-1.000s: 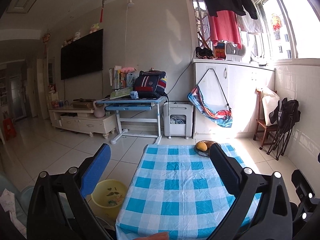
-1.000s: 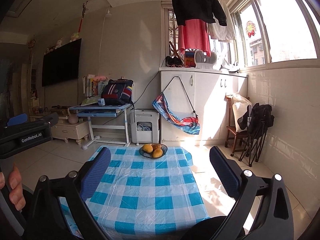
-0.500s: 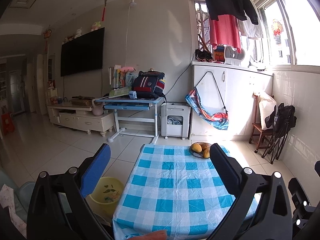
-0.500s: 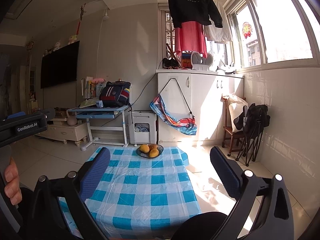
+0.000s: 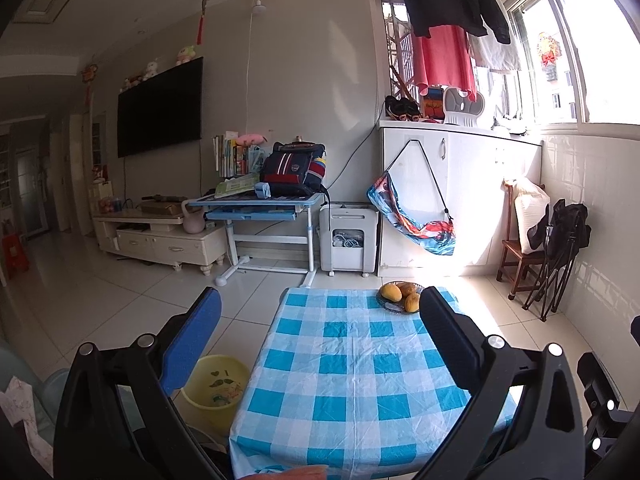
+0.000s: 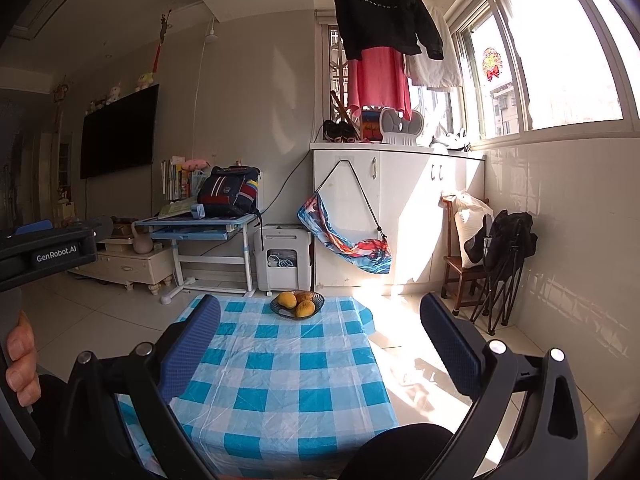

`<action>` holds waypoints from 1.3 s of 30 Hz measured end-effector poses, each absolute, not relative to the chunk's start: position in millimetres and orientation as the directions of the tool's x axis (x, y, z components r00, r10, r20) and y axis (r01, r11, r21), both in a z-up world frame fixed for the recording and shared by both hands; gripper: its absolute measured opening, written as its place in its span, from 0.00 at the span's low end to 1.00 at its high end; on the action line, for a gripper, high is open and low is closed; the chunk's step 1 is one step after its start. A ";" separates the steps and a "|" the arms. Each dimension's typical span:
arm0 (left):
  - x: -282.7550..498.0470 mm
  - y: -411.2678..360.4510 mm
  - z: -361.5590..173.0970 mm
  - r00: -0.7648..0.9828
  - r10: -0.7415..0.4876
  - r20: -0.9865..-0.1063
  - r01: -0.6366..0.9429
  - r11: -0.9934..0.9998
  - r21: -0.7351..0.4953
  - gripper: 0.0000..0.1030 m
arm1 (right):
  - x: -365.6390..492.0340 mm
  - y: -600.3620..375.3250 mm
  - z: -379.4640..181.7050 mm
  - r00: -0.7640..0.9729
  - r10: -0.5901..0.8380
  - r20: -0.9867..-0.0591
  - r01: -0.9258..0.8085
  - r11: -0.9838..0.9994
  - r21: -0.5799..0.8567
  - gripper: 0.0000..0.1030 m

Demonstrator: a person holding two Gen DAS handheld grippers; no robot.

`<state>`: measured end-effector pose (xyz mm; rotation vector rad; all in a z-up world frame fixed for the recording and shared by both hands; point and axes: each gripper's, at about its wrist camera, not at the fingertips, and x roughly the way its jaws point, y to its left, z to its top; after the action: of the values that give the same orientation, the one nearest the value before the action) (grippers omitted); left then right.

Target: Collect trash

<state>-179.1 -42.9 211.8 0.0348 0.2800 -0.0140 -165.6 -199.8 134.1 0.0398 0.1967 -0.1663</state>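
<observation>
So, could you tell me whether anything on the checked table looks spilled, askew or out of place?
Nothing stands out. The checked tablecloth lies flat and bare apart from the fruit bowl at its far end, upright with its fruit inside. The yellow bin stands upright on the floor beside the table.

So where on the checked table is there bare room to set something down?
Nearly all of the checked tablecloth is bare, from the near edge up to the fruit bowl. Only that far right corner is taken. The yellow bin stands on the floor off its left side.
</observation>
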 end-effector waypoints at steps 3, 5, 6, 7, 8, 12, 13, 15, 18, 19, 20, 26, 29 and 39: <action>-179.1 -42.8 211.8 0.961 -0.011 -0.277 0.020 0.999 0.029 0.93 | -165.8 -199.5 134.0 0.967 -0.160 -0.198 0.168 0.986 0.024 0.93; -180.3 -42.4 211.8 0.960 -0.013 -0.278 0.021 0.999 0.026 0.93 | -165.8 -199.2 134.3 0.967 -0.161 -0.197 0.169 0.985 0.022 0.93; -181.1 -42.2 212.2 0.960 -0.013 -0.278 0.021 0.999 0.024 0.93 | -166.3 -199.4 134.5 0.967 -0.161 -0.196 0.168 0.986 0.021 0.93; -181.8 -41.9 212.8 0.961 -0.014 -0.277 0.021 1.000 0.022 0.93 | -166.4 -199.5 134.2 0.968 -0.160 -0.196 0.167 0.986 0.021 0.93; -182.5 -41.8 213.3 0.961 -0.016 -0.276 0.023 1.000 0.020 0.93 | -166.8 -199.9 133.9 0.968 -0.159 -0.196 0.166 0.986 0.021 0.93; -185.1 -40.8 214.9 0.962 -0.022 -0.273 0.027 1.000 0.015 0.93 | -166.6 -199.8 134.0 0.968 -0.159 -0.196 0.166 0.986 0.020 0.93; -184.7 -40.7 214.6 0.961 -0.021 -0.274 0.026 1.000 0.015 0.93 | -166.7 -199.9 134.1 0.968 -0.159 -0.196 0.166 0.986 0.020 0.93; -184.5 -40.5 214.3 0.961 -0.022 -0.275 0.027 1.000 0.014 0.93 | -166.6 -199.7 134.1 0.968 -0.159 -0.196 0.166 0.986 0.020 0.93; -184.4 -40.6 214.3 0.961 -0.021 -0.274 0.026 1.000 0.015 0.93 | -166.6 -199.5 134.1 0.968 -0.159 -0.196 0.166 0.986 0.020 0.93; -185.0 -40.7 214.6 0.961 -0.022 -0.274 0.027 1.000 0.015 0.93 | -166.8 -199.6 134.1 0.968 -0.159 -0.196 0.166 0.986 0.019 0.93; -184.4 -40.6 214.2 0.961 -0.022 -0.274 0.027 1.000 0.014 0.93 | -166.9 -199.6 134.1 0.968 -0.159 -0.196 0.166 0.986 0.020 0.93; -188.3 -39.9 221.4 0.963 -0.035 -0.268 0.036 0.999 -0.001 0.93 | -166.8 -199.3 135.1 0.968 -0.156 -0.199 0.163 0.986 0.019 0.93; -188.9 -39.2 224.0 0.963 -0.042 -0.266 0.041 0.999 -0.008 0.93 | -166.8 -199.1 135.2 0.968 -0.156 -0.197 0.163 0.986 0.019 0.93; -199.1 -43.4 224.8 0.972 -0.089 -0.216 0.089 0.996 -0.010 0.93 | -164.1 -193.8 136.4 0.970 -0.146 -0.196 0.152 0.988 0.016 0.93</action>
<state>-199.1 -43.4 224.8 0.0001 0.2184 -0.0900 -164.1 -193.8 136.4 0.0314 0.1957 -0.1504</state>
